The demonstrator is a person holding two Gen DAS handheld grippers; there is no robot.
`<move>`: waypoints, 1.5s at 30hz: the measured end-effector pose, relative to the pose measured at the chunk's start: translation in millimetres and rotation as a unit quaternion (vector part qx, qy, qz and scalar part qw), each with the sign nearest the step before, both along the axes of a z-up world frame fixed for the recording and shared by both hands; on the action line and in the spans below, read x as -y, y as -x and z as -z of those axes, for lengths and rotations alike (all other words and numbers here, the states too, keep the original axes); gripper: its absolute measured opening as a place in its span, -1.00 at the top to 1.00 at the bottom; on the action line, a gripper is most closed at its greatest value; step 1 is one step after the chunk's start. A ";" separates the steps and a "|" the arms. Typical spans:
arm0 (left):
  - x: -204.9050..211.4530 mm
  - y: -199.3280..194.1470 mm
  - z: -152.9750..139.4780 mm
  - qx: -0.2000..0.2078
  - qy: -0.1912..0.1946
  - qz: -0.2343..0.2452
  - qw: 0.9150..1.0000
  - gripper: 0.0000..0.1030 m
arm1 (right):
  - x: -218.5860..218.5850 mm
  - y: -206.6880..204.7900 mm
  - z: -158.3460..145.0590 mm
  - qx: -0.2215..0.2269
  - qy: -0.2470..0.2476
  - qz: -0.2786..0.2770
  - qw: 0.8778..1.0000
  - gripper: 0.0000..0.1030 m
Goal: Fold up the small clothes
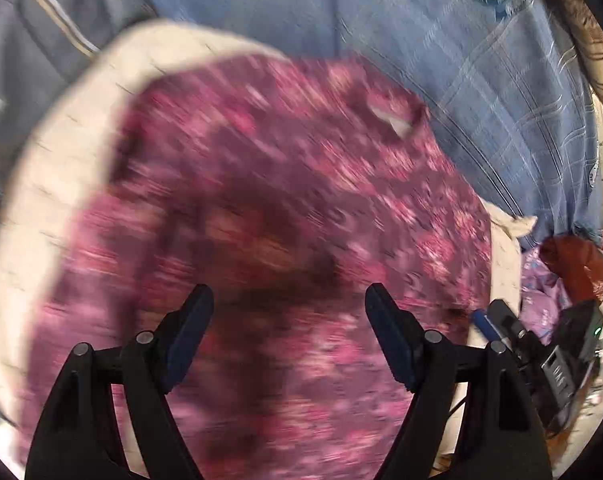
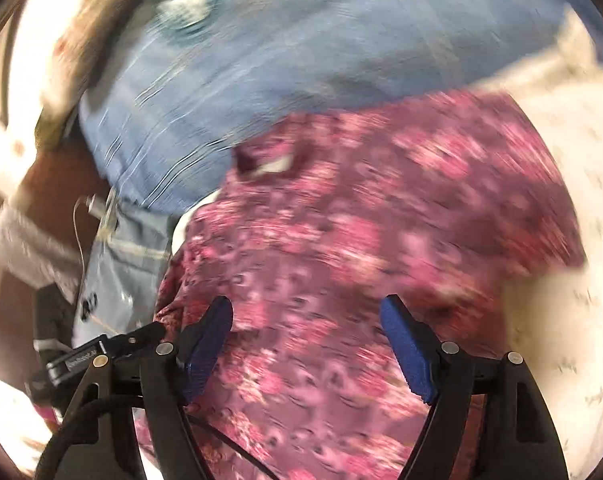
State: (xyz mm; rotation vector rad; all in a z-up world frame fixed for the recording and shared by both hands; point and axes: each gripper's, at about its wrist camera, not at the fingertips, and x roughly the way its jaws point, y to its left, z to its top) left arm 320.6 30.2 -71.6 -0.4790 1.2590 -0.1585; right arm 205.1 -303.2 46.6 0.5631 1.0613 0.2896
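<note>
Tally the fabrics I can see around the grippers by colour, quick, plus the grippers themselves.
Maroon floral garment: 1
Cream cloth under it: 1
Blue checked sheet: 1
Purple printed fabric at the side: 1
Rust-red fabric beside it: 1
Grippers, both open: 2, left gripper, right gripper
Total: 7; blur may hide more.

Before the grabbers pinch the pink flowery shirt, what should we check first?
1. Left gripper open: ok.
2. Right gripper open: ok.
3. Nothing caught between the fingers: ok, both are empty.
4. Shirt lies spread on the cream cloth: ok, collar showing.
5. Shirt edges and sleeves easy to find: cannot tell, the pictures are blurred.
6. Grippers touching the shirt: cannot tell.
</note>
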 end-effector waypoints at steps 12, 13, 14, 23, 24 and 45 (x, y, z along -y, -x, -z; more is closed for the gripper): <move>50.8 -36.0 30.3 -0.014 0.065 -0.048 0.997 -0.44 | 67.2 11.1 43.0 -0.035 -0.122 0.052 0.991 -0.49; 56.8 -40.6 28.4 -0.007 0.069 -0.043 0.997 -0.09 | 72.3 11.0 45.8 -0.036 -0.131 0.057 0.989 -0.49; 61.1 -43.9 28.5 -0.005 0.071 -0.034 0.997 0.48 | 78.1 13.0 46.1 -0.036 -0.141 0.062 0.987 -0.49; 27.9 -36.6 -20.7 0.093 0.040 -0.068 0.992 0.91 | 116.5 25.5 36.7 -0.008 -0.141 0.108 0.984 -0.49; 19.8 -34.7 -25.7 0.103 0.030 -0.077 0.991 0.91 | 120.7 26.7 34.7 -0.006 -0.137 0.116 0.984 -0.49; -91.4 -19.0 9.9 0.091 -0.077 -0.165 0.979 0.89 | 71.5 -26.8 41.6 0.030 -0.188 0.094 0.977 -0.49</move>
